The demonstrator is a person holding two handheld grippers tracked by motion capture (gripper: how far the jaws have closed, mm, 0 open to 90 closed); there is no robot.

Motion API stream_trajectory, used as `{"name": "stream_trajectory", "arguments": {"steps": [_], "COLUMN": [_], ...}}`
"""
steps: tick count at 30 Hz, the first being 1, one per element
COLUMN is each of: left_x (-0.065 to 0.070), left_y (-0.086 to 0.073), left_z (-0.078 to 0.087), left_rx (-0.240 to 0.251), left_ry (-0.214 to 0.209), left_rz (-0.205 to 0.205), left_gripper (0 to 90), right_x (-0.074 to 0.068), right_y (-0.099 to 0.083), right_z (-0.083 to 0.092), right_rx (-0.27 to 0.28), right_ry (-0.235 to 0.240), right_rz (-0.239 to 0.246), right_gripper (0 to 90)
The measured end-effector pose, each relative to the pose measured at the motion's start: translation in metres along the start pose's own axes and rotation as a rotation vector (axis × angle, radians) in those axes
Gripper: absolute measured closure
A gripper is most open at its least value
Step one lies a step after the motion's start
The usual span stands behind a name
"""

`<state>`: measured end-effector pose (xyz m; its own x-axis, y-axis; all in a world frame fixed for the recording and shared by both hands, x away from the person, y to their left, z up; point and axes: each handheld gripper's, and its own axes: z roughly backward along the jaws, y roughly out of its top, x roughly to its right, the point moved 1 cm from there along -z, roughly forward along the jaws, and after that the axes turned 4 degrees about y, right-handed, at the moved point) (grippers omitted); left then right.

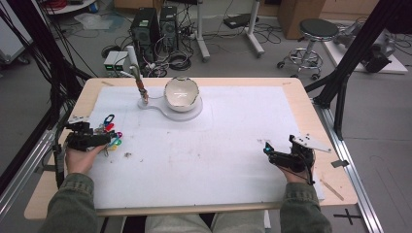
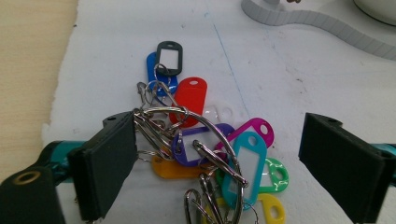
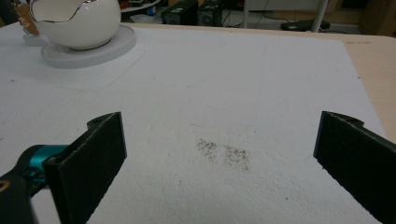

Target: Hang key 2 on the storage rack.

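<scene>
Mat centre (image 1: 204, 155) w/ open room btw both hands; only obstacles: bowl (image 1: 181, 93) on stand far side, key-tag bunch (image 2: 210, 154) at left edge.
</scene>
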<state>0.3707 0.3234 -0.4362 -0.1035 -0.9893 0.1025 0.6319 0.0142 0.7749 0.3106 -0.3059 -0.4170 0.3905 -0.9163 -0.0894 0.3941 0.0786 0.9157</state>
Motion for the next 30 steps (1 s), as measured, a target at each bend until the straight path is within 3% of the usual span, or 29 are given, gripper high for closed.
{"name": "stream_trajectory", "arguments": {"steps": [4, 12, 17, 19, 21, 25, 30], "left_x": [0.001, 0.007, 0.009, 0.010, 0.011, 0.012, 0.010], "left_y": [-0.001, -0.003, -0.004, -0.004, -0.004, -0.003, -0.003], "left_z": [-0.003, -0.007, -0.009, -0.008, -0.009, -0.007, -0.004], "left_rx": [-0.033, -0.113, -0.110, -0.111, -0.116, -0.113, -0.117], "left_ry": [-0.003, 0.015, 0.023, 0.018, -0.008, -0.006, -0.026], "left_rz": [0.001, 0.002, 0.003, 0.003, 0.012, 0.009, 0.010], "left_gripper": [18.7, 38.1, 42.8, 52.2, 68.8, 76.8, 78.7], "right_x": [0.000, -0.001, -0.001, 0.000, 0.000, 0.000, 0.000], "right_y": [0.000, 0.000, 0.000, 0.000, 0.000, 0.000, 0.001], "right_z": [-0.001, -0.002, -0.002, -0.003, -0.003, -0.003, -0.003], "right_rx": [-0.001, -0.006, -0.005, -0.008, -0.006, -0.007, -0.005], "right_ry": [0.005, 0.011, 0.009, 0.011, 0.010, 0.012, 0.012], "right_rz": [0.002, 0.004, 0.016, 0.012, 0.018, 0.017, 0.015], "right_gripper": [1.6, 1.6, 1.6, 1.6, 1.6, 1.6, 1.7]}}
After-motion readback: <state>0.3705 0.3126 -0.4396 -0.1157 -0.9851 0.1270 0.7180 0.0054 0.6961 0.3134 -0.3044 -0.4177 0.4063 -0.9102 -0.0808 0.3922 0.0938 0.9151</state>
